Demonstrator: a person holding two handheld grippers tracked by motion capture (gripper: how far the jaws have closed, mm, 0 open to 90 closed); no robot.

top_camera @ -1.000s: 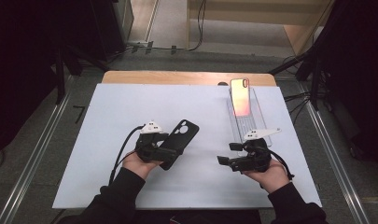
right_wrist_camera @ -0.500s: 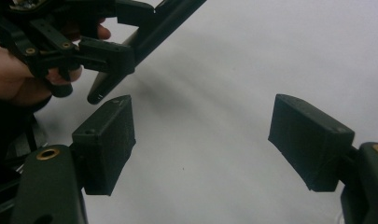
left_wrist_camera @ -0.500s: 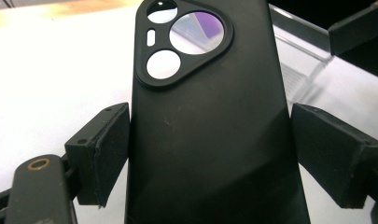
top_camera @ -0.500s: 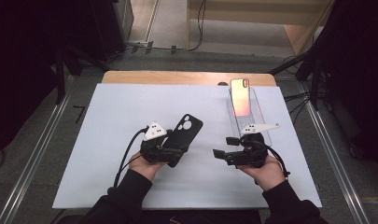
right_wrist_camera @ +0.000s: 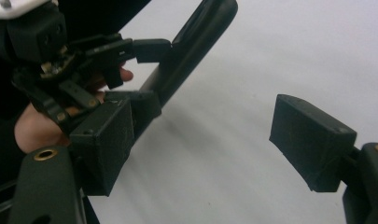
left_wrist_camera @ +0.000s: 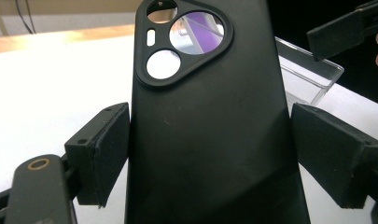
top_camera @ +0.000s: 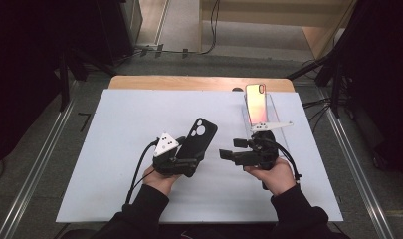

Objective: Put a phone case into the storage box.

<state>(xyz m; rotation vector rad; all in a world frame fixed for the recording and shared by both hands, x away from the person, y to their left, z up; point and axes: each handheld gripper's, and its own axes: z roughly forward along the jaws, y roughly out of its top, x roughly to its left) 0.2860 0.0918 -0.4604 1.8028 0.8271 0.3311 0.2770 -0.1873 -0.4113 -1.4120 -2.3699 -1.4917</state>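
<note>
Clearly, the black phone case point(top_camera: 199, 139) sits tilted above the white tabletop point(top_camera: 114, 129), pinched between the left gripper point(top_camera: 189, 158) fingers. Just right of it, the right gripper point(top_camera: 228, 155) fingers are spread, seemingly empty.

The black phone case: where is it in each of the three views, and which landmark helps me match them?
High view: the black phone case is at the centre, tilted, held in the left tongs.
Left gripper view: it stands upright in the middle, between the two pads.
Right gripper view: it is at upper left, seen edge-on.
Shared landmark: the white table top, beneath it in all three.
</note>
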